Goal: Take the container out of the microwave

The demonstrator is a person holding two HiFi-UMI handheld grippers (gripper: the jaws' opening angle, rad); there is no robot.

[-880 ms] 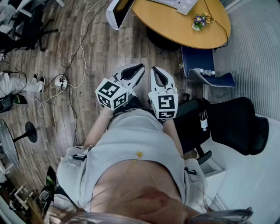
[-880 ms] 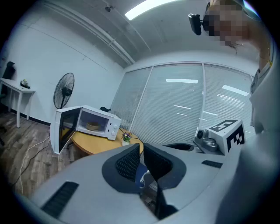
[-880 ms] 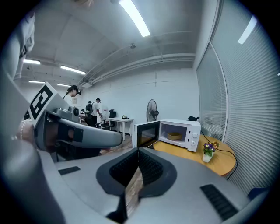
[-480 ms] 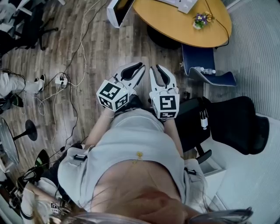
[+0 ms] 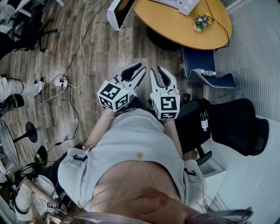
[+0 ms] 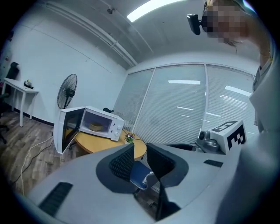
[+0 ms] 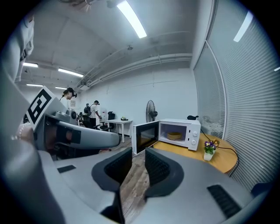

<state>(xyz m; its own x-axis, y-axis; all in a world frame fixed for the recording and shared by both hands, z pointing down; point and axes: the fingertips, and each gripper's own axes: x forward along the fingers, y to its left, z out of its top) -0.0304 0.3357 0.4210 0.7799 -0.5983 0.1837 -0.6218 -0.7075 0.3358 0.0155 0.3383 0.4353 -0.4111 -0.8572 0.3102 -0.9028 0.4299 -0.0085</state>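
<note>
A white microwave (image 7: 179,133) stands on a round wooden table (image 7: 227,162), its door (image 7: 145,136) swung wide open. A tan container (image 7: 173,136) sits inside; the left gripper view also shows the microwave (image 6: 98,124) and the container (image 6: 96,127) far off. In the head view only the open door and a corner of the microwave (image 5: 118,12) show at the top edge. My left gripper (image 5: 140,71) and right gripper (image 5: 158,73) are held side by side close to my chest, well short of the table. Both are open with nothing between the jaws.
A small flower pot (image 7: 209,149) stands on the table near the microwave. A blue chair (image 5: 206,71) and a black office chair (image 5: 232,122) are on my right. Cables and a power strip (image 5: 63,82) lie on the wooden floor to my left. A standing fan (image 6: 66,92) and people (image 7: 94,113) are further off.
Both grippers have barely shifted. At the lower left of the head view another person with a gripper has come into sight.
</note>
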